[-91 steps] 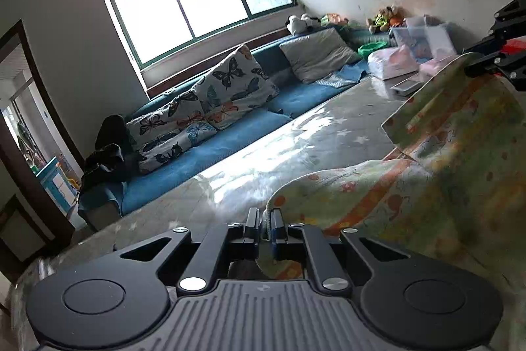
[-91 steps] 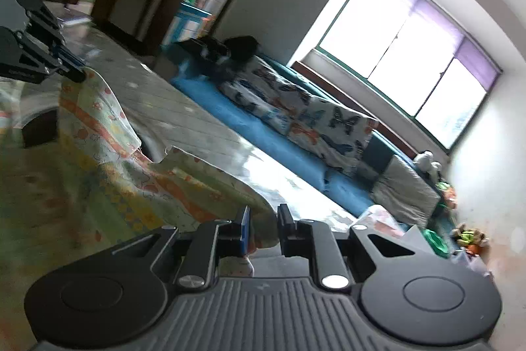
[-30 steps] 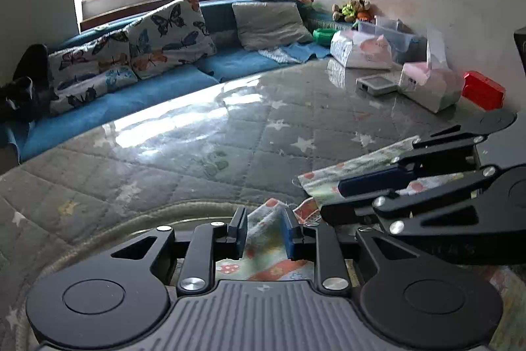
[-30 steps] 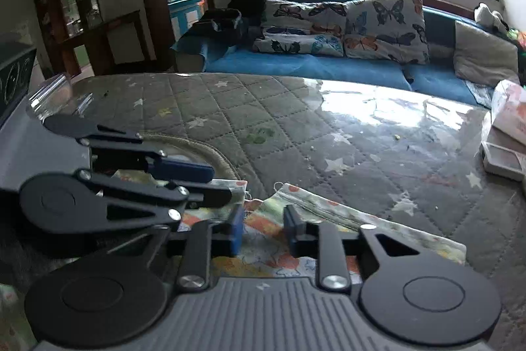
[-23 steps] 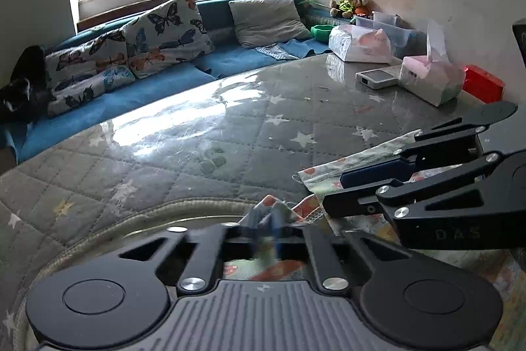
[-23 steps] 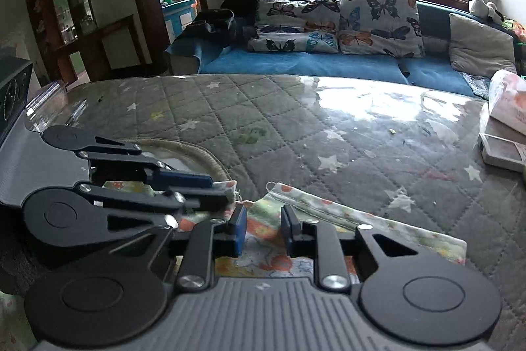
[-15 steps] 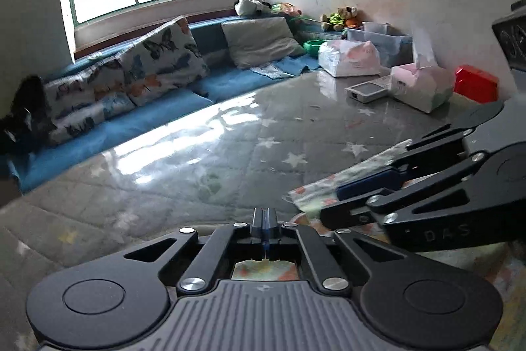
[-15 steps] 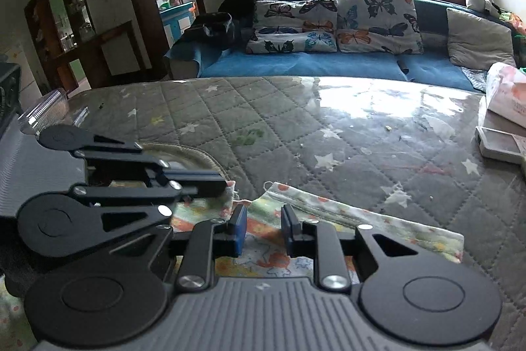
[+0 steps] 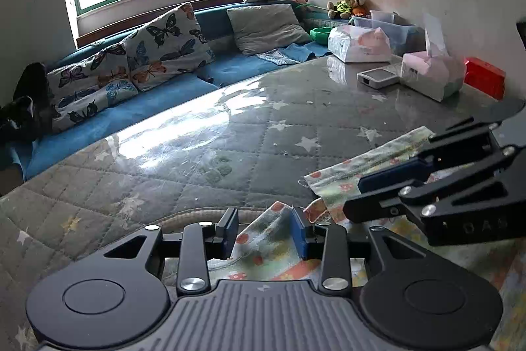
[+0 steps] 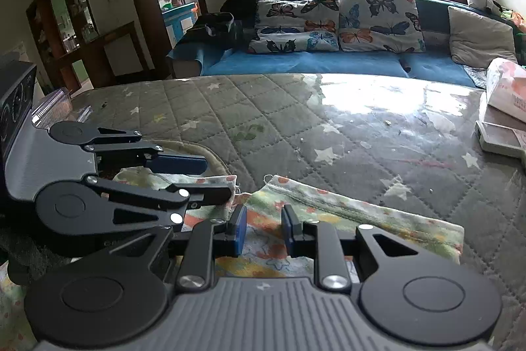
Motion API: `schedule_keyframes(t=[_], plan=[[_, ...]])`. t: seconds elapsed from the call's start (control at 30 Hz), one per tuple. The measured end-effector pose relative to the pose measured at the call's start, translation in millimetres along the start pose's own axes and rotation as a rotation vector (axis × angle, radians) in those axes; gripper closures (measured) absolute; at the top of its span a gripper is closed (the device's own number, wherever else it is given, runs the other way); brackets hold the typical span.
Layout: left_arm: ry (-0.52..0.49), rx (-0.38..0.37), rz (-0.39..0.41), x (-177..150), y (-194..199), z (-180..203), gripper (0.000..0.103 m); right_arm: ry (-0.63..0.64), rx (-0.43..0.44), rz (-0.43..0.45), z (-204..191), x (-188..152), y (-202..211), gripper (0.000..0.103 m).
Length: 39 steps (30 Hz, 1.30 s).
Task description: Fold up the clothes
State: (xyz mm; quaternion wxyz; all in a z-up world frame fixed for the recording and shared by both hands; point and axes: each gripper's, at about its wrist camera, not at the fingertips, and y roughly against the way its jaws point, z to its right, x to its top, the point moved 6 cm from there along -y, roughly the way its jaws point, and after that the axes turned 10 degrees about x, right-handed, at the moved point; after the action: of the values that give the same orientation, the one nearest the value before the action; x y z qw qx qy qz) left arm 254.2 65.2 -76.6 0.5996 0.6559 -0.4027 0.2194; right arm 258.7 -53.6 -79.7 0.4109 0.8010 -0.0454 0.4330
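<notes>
A floral garment in green, yellow and orange lies on the quilted table, its hemmed edge running to the right. My left gripper sits low over its left part. Its jaws are opening, and a raised fold of the fabric stands between the blue pads without being pressed. My right gripper is open just beside it, with the cloth lying flat under the gap. Each gripper shows in the other's view: the right gripper close on the right, the left gripper close on the left.
The table has a grey star-quilted cover under a glossy sheet. At its far right stand a pink tissue pack, a white device, a red box and a wrapped packet. A blue sofa with butterfly cushions runs behind.
The garment, held up between both grippers three seconds ago, now lies on the table. The left jaws shut half a second ago and have parted again. The right gripper looks the same.
</notes>
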Motion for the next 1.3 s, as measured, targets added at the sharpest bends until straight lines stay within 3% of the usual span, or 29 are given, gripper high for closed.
schedule_keyframes(t=[0.13, 0.2, 0.33, 0.43, 0.6, 0.77, 1.1, 1.3], plan=[[0.029, -0.053, 0.007, -0.6, -1.8, -3.4, 0.070, -0.008, 0.002, 0.005, 0.3, -1.8, 0.2, 0.080], [0.057, -0.096, 0.006, -0.7, -3.1, -5.5, 0.080, -0.010, 0.001, 0.006, 0.7, -2.2, 0.4, 0.080], [0.042, -0.105, 0.028, -1.8, 0.4, -1.7, 0.091, -0.012, -0.003, 0.008, 0.9, -2.5, 1.7, 0.080], [0.037, -0.084, 0.043, 0.8, 4.5, 2.9, 0.094, -0.014, -0.007, 0.013, 1.3, -1.9, 3.9, 0.080], [0.044, -0.106, 0.113, 14.3, 16.2, 7.8, 0.094, -0.018, -0.009, 0.018, 3.0, -0.8, 4.5, 0.080], [0.008, -0.080, 0.061, 5.9, -5.0, 16.4, 0.094, -0.022, -0.011, 0.022, 4.7, 0.4, 5.1, 0.080], [0.123, -0.067, 0.061, 12.8, -5.1, 1.0, 0.086, 0.042, -0.015, -0.020, -10.3, -6.7, -0.7, 0.079], [0.169, -0.028, 0.086, 14.3, 34.9, -24.0, 0.071, 0.102, -0.023, -0.059, -28.9, -14.0, 13.7, 0.078]])
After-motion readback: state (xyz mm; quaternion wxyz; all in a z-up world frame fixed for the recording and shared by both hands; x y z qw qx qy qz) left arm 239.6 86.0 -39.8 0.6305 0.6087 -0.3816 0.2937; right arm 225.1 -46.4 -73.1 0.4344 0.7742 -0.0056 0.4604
